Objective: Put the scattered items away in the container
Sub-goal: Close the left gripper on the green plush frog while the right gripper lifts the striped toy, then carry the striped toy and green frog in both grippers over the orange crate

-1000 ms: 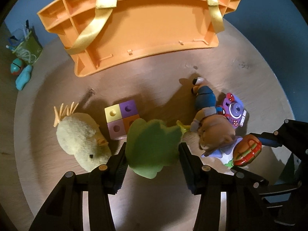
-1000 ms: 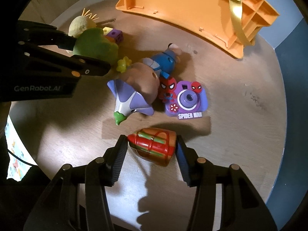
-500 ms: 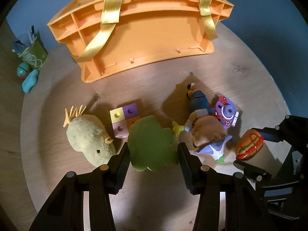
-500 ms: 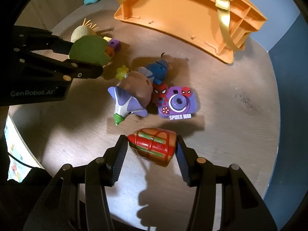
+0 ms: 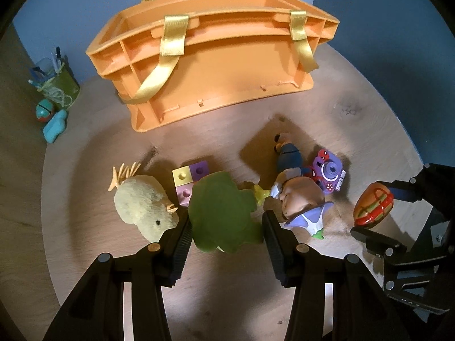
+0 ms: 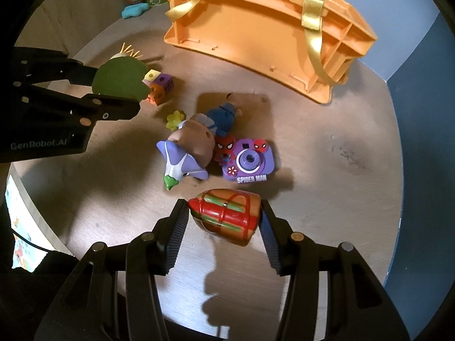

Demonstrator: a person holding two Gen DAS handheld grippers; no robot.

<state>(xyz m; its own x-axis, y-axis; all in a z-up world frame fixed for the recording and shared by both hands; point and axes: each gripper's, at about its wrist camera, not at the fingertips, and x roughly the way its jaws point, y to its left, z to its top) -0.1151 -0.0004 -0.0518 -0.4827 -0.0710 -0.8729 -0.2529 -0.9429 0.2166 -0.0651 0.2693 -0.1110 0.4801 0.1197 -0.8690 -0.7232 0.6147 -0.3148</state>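
While the left gripper [image 5: 226, 227] clamps a green plush [image 5: 223, 216] above the table [image 5: 355, 130], the right gripper [image 6: 224, 217] grips a toy hotdog [image 6: 227, 216]; both are held well short of the orange bin [image 5: 216, 65]. Nearer the bin lies a purple camera [image 6: 250, 162] marked "SPIDER MAN". "GenRobot.AI" is printed on the left gripper.

A home play corner is showing here: toys are lying scattered ahead of the tongs on a round wooden table [image 5: 355, 119], an orange storage basket [image 5: 221, 65] standing beyond them and a pen pot [image 5: 58, 83] sitting far left
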